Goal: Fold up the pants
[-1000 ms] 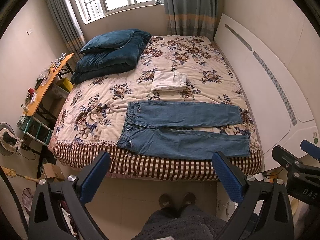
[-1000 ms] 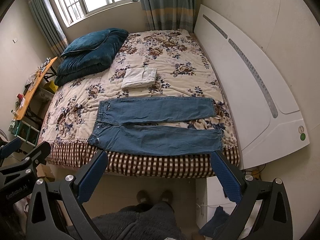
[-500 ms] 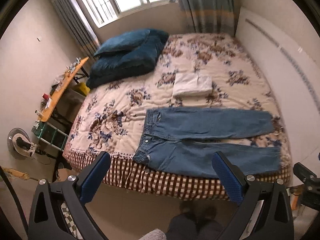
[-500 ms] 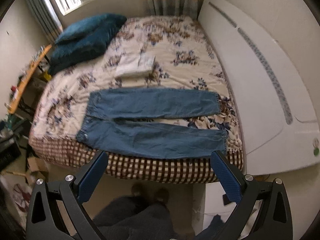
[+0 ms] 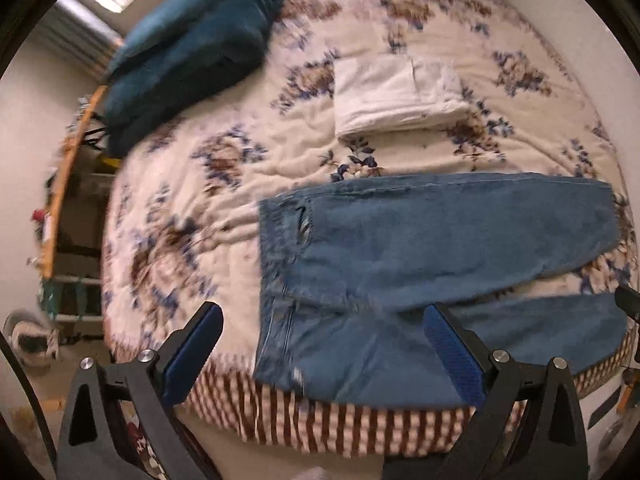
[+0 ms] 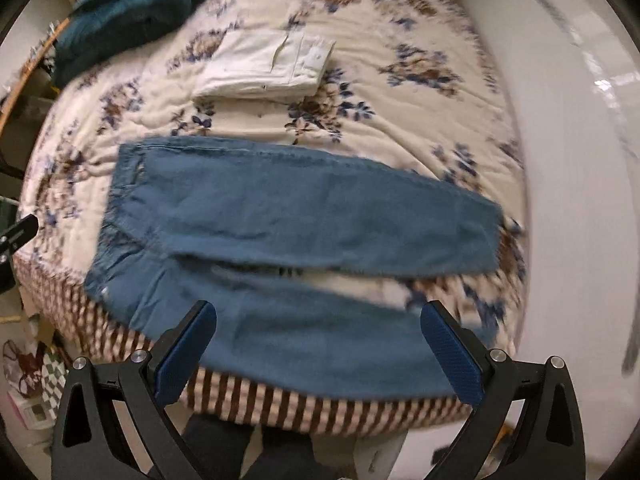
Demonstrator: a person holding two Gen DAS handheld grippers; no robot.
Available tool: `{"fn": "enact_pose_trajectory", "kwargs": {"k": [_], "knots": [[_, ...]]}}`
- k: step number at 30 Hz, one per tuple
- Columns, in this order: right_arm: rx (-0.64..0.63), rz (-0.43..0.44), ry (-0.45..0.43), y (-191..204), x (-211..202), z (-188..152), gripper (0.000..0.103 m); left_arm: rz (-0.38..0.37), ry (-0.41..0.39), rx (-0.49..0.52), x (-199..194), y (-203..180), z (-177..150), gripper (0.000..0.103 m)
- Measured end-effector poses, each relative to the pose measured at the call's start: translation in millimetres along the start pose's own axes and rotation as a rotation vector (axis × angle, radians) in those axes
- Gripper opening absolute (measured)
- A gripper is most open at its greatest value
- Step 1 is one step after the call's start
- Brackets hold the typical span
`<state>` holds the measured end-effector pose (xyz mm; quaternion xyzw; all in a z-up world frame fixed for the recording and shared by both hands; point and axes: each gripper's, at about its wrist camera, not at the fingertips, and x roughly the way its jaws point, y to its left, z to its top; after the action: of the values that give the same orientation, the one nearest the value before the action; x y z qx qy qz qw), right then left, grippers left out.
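nearest, the left gripper (image 5: 320, 344) and right gripper (image 6: 318, 340) hang spread wide, holding nothing, above the bed's (image 6: 280, 404) front edge. just beyond lie the jeans (image 6: 280, 216) — flat, legs apart, waist leftward — likely heavy, soft denim, best pinched at waistband and hem; farther back sit folded white pants (image 6: 264, 64).

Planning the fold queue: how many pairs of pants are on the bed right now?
2. The blue jeans lie spread flat along the near edge of the bed; a folded white pair sits just beyond them, mid-bed. None seem hidden.
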<state>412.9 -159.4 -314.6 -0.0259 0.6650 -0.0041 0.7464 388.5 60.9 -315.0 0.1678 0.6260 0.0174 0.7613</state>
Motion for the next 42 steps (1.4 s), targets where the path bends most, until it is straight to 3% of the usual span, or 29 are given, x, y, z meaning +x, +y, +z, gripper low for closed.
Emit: {"fn": "enact_pose_trajectory", "kwargs": {"k": [4,8,11,14,19,20,22,24,25,26,27,28,36,42], "knots": [[-0.089,0.010,0.106,13.7,96.9,89.2,0.103,-0.027,0.049,0.096,82.0,-2.6,59.8,0.085],[-0.200,0.023,0.185,29.7,186.2,160.6,0.103,-0.109,0.121,0.263,171.2,-29.3,108.8,0.084],[-0.313,0.025,0.238,45.2,250.2,203.0,0.103,-0.149,0.175,0.443,232.6,-63.4,132.8,0.084],[-0.432,0.061,0.315,59.5,302.5,223.5,0.102,-0.200,0.269,0.618,281.6,-90.5,141.7,0.084],[-0.680,0.047,0.401,72.2,364.1,232.8,0.101,-0.259,0.411,0.765,320.4,-104.9,135.9,0.085],[-0.701,0.059,0.411,72.4,369.9,233.4,0.098,-0.260,0.414,0.767,322.1,-105.7,135.9,0.084],[-0.721,0.097,0.410,71.4,374.1,236.3,0.088,-0.272,0.411,0.759,319.9,-106.4,136.8,0.074],[-0.706,0.122,0.394,65.0,369.8,242.1,0.063,-0.271,0.396,0.756,309.7,-102.9,138.1,0.048],[-0.696,0.126,0.377,61.6,363.9,244.2,0.041,-0.261,0.380,0.754,305.2,-99.9,142.0,0.039],[-0.676,0.125,0.359,56.9,357.9,248.6,0.027,-0.253,0.382,0.728,298.4,-93.7,144.4,0.023],[-0.645,0.133,0.350,51.7,352.7,252.2,0.023,-0.253,0.375,0.715,292.3,-89.8,144.7,0.016],[-0.617,0.143,0.340,46.3,346.6,253.7,0.011,-0.254,0.358,0.696,282.3,-85.0,145.2,0.015],[-0.636,0.175,0.287,29.9,312.5,239.1,0.006,-0.184,0.246,0.642,220.7,-75.9,132.6,0.013],[-0.611,0.216,0.248,12.1,299.2,233.7,0.006,-0.193,0.210,0.651,194.5,-89.0,108.8,0.014]]}}
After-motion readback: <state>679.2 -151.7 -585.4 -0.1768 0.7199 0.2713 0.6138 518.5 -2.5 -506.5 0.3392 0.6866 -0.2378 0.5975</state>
